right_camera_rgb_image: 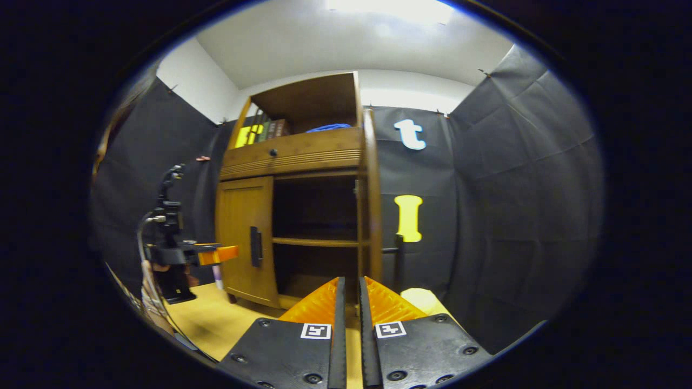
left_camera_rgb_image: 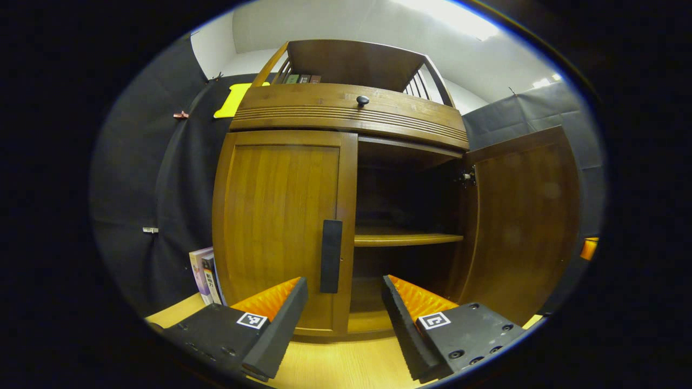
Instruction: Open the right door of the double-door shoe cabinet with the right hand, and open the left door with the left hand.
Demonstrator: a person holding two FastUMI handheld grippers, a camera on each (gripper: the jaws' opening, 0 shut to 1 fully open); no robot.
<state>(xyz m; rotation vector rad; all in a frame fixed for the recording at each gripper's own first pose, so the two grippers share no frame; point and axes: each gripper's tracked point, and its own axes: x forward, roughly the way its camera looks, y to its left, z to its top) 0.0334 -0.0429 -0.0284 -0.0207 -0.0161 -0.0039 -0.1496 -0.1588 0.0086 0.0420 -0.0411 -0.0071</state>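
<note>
The wooden shoe cabinet (left_camera_rgb_image: 346,116) stands close ahead in the left gripper view. Its left door (left_camera_rgb_image: 275,216) is closed, with a dark vertical handle (left_camera_rgb_image: 331,255) at the inner edge. My left gripper (left_camera_rgb_image: 343,283) is open just in front of that handle, touching nothing. The right door (left_camera_rgb_image: 521,221) is swung wide open, and the right gripper view has it edge-on (right_camera_rgb_image: 372,216) with its handle (right_camera_rgb_image: 397,251) sticking out. My right gripper (right_camera_rgb_image: 351,283) is shut on nothing, some way back from the cabinet. The left gripper (right_camera_rgb_image: 216,254) appears there too, held by a hand (right_camera_rgb_image: 154,270).
Inside the open half is a shelf (left_camera_rgb_image: 408,237) over a dark, bare compartment. A drawer with a round knob (left_camera_rgb_image: 362,100) sits above the doors, and books (left_camera_rgb_image: 300,79) stand on top. More books (left_camera_rgb_image: 204,273) lean left of the cabinet on the light wooden floor (left_camera_rgb_image: 346,362).
</note>
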